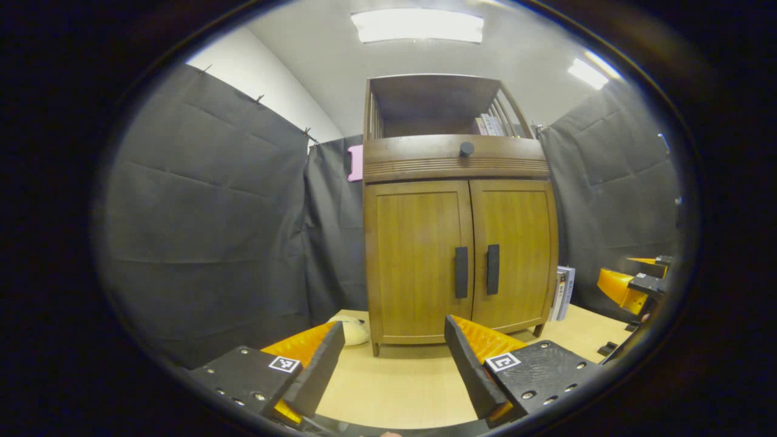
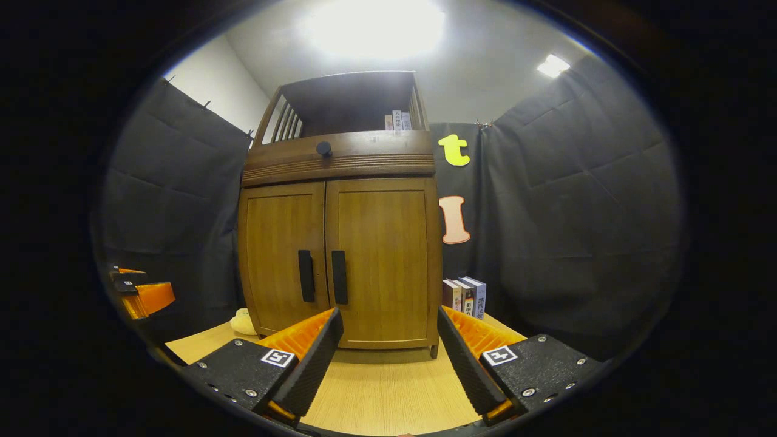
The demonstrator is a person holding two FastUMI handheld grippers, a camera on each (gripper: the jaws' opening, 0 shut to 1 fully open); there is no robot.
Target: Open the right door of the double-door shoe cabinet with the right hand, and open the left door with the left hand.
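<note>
The shoe cabinet (image 2: 340, 243) stands on the surface (image 2: 388, 388), both doors shut. The right tool (image 2: 388, 355) and left tool (image 1: 394, 364) hover spread wide, gripping nothing. The two handles (image 2: 339, 277) sit just beside each other, so a tool could likely catch the wrong one.

Bright ceiling lights (image 1: 417, 25) glare overhead, the scene sharp, fisheye bending straight edges outward.
</note>
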